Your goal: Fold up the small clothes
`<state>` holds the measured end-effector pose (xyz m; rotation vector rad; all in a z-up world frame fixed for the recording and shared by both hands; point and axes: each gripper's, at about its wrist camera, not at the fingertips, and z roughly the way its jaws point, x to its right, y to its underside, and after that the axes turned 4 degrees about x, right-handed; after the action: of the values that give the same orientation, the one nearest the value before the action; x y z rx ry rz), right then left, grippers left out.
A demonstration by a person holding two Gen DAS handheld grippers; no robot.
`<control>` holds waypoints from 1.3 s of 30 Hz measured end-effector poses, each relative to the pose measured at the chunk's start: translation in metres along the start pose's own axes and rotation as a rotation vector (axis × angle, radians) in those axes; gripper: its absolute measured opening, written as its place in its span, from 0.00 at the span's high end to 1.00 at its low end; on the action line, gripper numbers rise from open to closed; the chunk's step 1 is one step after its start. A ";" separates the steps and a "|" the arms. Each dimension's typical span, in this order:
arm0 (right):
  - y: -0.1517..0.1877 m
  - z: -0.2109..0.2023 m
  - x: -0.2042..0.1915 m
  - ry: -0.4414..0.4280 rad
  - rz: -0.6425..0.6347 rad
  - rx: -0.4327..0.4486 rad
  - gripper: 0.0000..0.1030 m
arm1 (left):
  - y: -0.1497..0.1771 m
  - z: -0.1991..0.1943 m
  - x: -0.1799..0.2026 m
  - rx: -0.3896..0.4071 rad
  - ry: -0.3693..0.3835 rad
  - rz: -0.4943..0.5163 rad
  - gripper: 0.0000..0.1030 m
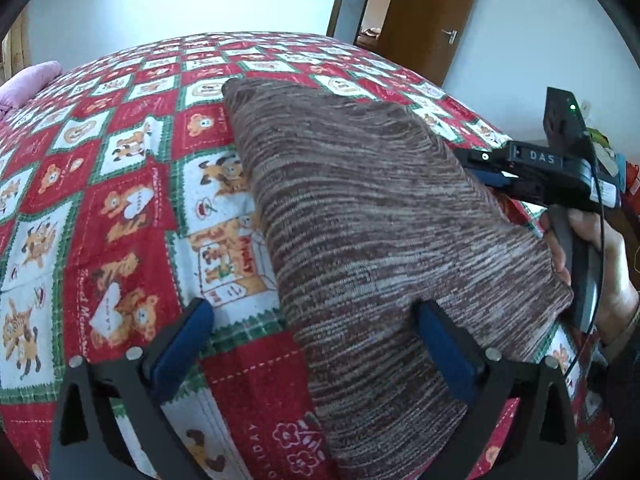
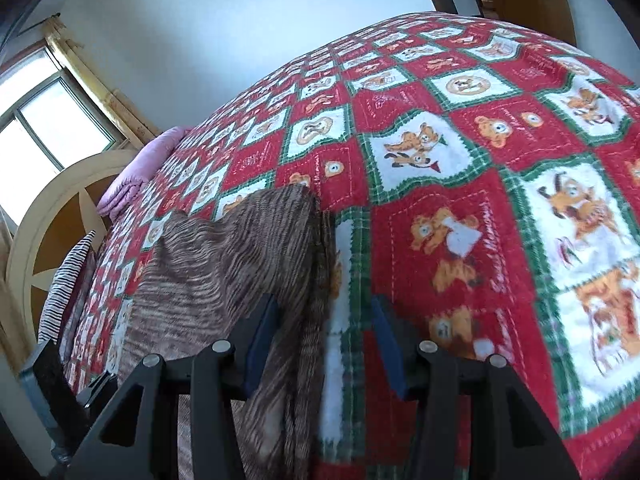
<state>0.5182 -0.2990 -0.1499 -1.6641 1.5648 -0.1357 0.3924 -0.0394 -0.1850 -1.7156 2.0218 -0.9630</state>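
A brown striped knit garment (image 1: 360, 216) lies flat on the red, green and white patchwork quilt (image 1: 120, 184). My left gripper (image 1: 316, 340) is open wide and straddles the garment's near left edge. Its left blue pad is over the quilt and its right pad over the cloth. In the left wrist view my right gripper (image 1: 476, 164), held by a hand (image 1: 604, 276), is at the garment's right edge. In the right wrist view the right gripper (image 2: 324, 340) is partly open. The garment's (image 2: 224, 264) doubled edge lies between its jaws beside the left pad, with bare quilt (image 2: 460, 184) before the right pad.
A pink pillow (image 2: 132, 176) and a striped cloth (image 2: 68, 280) lie at the bed's far end by a round wooden headboard (image 2: 28, 240) and a window (image 2: 44, 120). A brown door (image 1: 432, 16) stands open beyond the bed. Quilt spreads wide on both sides of the garment.
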 end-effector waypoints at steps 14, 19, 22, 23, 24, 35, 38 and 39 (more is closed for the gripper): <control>-0.019 0.028 0.001 -0.085 -0.017 -0.002 0.66 | -0.001 0.001 0.000 0.002 0.011 -0.005 0.00; -0.016 0.031 0.002 -0.127 -0.011 -0.010 0.72 | -0.001 0.000 -0.002 0.007 0.025 -0.012 0.00; -0.016 0.033 0.006 -0.137 0.004 -0.016 0.73 | -0.001 0.001 0.001 0.001 0.017 -0.001 0.00; -0.016 0.035 0.006 -0.133 0.005 -0.020 0.73 | -0.002 0.002 0.002 -0.003 0.015 0.006 0.00; -0.016 0.036 0.006 -0.130 0.008 -0.021 0.74 | -0.002 0.003 0.002 -0.006 0.017 0.008 0.00; -0.004 0.015 -0.036 -0.078 -0.107 0.023 0.86 | -0.010 -0.014 0.002 -0.005 0.096 -0.007 0.68; -0.002 0.004 -0.046 -0.069 -0.090 0.050 0.87 | -0.013 -0.024 0.003 0.002 0.099 0.000 0.76; -0.001 -0.001 -0.049 -0.072 -0.086 0.061 0.87 | -0.014 -0.029 0.003 0.008 0.105 0.004 0.78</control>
<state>0.5080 -0.2571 -0.1270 -1.6706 1.4225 -0.1648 0.3836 -0.0343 -0.1540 -1.6893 2.0821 -1.0791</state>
